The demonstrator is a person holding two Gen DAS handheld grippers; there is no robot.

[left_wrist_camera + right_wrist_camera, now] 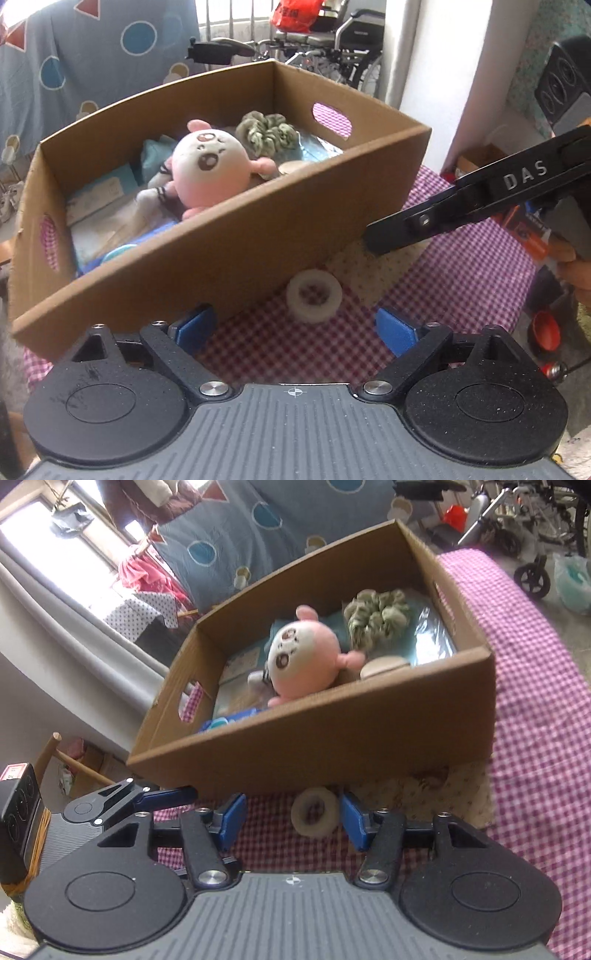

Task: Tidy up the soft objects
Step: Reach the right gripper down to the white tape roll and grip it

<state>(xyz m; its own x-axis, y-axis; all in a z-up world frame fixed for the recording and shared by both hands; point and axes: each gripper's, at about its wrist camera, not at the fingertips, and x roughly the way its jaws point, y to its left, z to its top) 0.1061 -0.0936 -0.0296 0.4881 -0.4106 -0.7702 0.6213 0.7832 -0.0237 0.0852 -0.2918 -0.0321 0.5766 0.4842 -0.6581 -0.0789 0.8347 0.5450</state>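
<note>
The cardboard box (258,229) on the checked desk (461,266) holds, left to right, blue packets (107,188), a pink plush toy (207,162) and a green scrunchie (266,131). A white fuzzy ring (314,293) lies on the desk just before the box. The left hand-held gripper (295,328) has its fingers apart; so does the right hand-held gripper (293,819), with the ring between them

Bright window daylight, blown-out glare, fisheye-bent edges, slight blur
</note>
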